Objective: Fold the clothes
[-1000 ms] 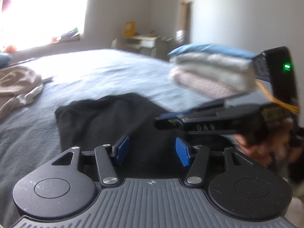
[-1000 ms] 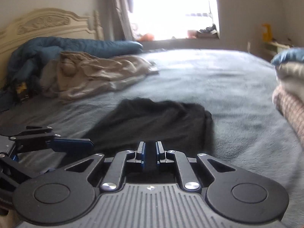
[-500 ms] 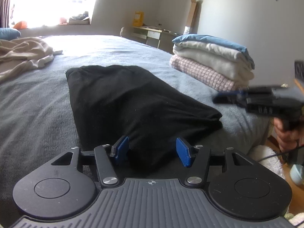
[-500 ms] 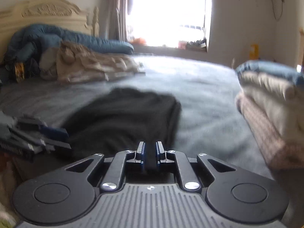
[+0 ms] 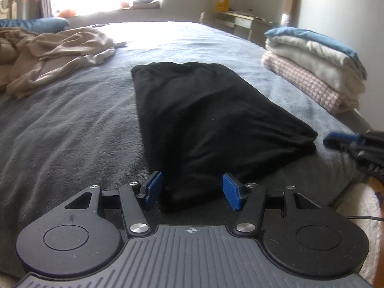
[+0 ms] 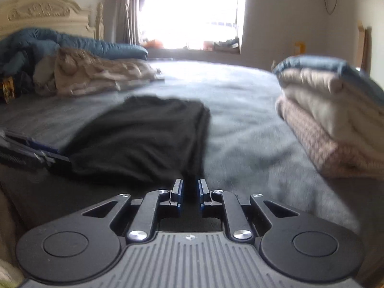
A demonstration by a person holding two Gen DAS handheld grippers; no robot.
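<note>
Writing legible nowhere; left gripper point(image 5: 190, 193) fingers released at black garment point(image 5: 211, 115); right gripper point(image 6: 190, 195) fingers opening, empty.

Matt black cloth garment point(image 5: 211, 117) on fuzzy grey blanket point(image 5: 72, 124)

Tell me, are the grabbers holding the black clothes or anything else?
No, nothing is held. The left gripper is open at the near edge of the black garment without pinching it. The right gripper is opening slightly, nothing between its pads.
</note>
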